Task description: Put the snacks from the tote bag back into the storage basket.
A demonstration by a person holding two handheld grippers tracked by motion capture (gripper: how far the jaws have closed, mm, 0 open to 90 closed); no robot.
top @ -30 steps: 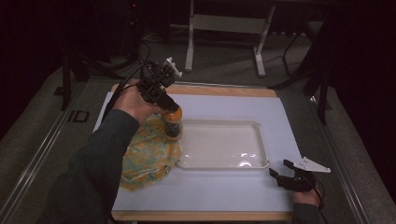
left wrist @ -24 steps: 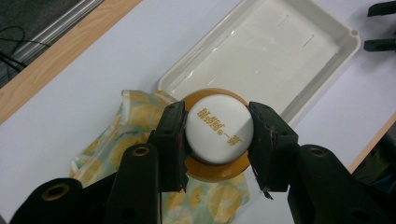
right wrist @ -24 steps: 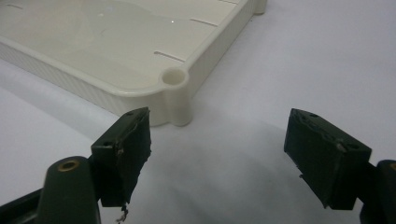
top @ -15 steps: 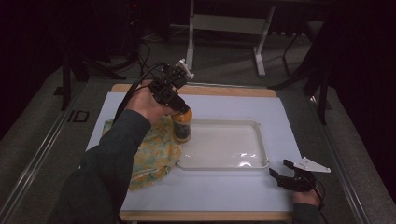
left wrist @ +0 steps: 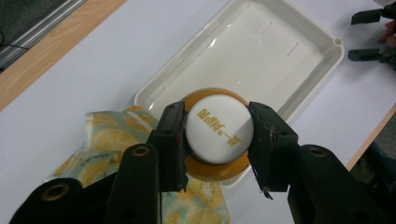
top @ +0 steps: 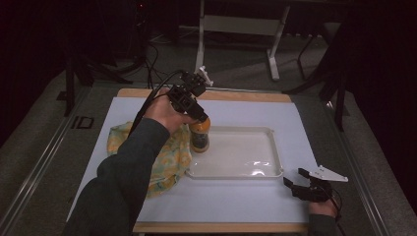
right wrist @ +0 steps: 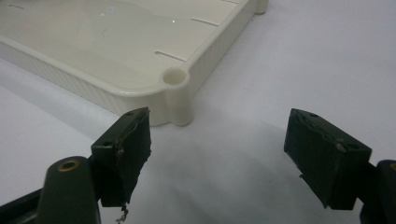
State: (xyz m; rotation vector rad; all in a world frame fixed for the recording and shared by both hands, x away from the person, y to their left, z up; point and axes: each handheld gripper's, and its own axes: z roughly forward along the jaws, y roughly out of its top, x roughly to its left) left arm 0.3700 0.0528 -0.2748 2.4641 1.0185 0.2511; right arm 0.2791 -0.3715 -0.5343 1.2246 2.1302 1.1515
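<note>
On wooden table [top: 211,96], white mat [top: 236,206], dark room w/ metal stand [top: 241,24]

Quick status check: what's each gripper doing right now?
Left gripper: shut on the orange bottle, jaws clamped on its white cap.
Right gripper: open, holding nothing, beside the white tray.

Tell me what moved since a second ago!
The left hand-held gripper, shut on the white-capped orange bottle, carried it rightward from above the yellow patterned cloth to the white plastic tray's left edge. The right hand-held gripper, cloth and tray stayed put.
</note>
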